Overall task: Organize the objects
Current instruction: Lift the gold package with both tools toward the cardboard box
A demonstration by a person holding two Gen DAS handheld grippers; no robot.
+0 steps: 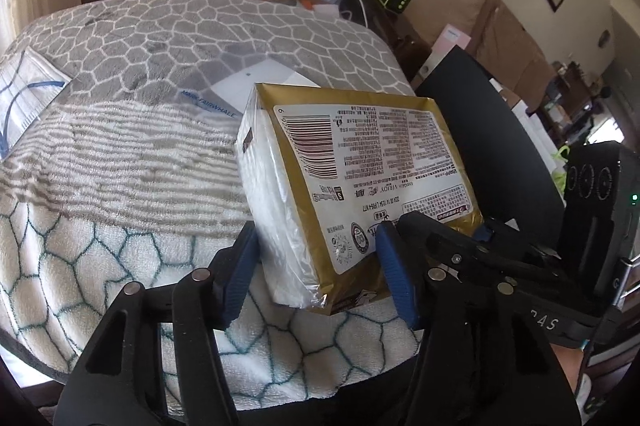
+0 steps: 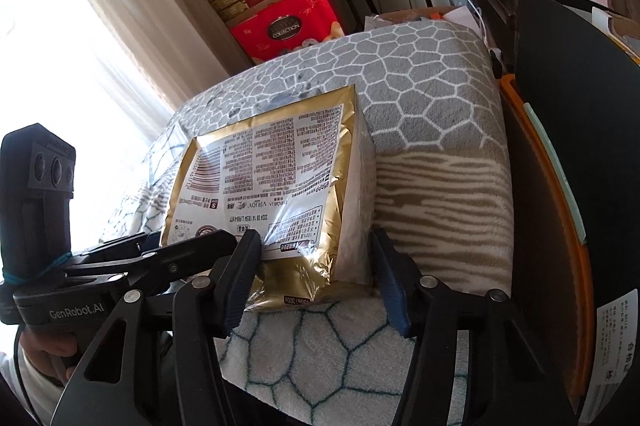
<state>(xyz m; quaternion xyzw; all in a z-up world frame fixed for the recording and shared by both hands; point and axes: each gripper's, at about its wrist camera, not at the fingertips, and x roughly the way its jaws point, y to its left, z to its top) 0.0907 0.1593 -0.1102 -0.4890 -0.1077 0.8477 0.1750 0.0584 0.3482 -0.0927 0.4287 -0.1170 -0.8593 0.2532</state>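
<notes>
Left wrist view first: the gold tissue pack (image 1: 352,186) stands tilted up on one edge over the patterned towels (image 1: 120,146), printed label facing up and its clear-wrapped white side toward the window end of the table. The left gripper (image 1: 316,278) has its jaws about half spread around the near lower corner; one blue pad sits just beside the white side, the other against the labelled face, but I cannot tell whether they really press on it. From the right wrist view the right gripper (image 2: 316,274) straddles the same pack (image 2: 276,202) at its near gold end, jaws likewise about halfway apart; the left pad looks to touch the crinkled film, the right one stands just beside the white side, and again a firm hold is not something I can confirm. To my eye this is a light, squashy thing: soft paper inside slick plastic film, so it should give under the pads instead of resisting, and the wrap may slide. It is not fragile, though pinching the loose gold seam alone would likely tear or slip. The better hold seems across the thick body, one pad on each broad face, squeezed enough to dent it.
</notes>
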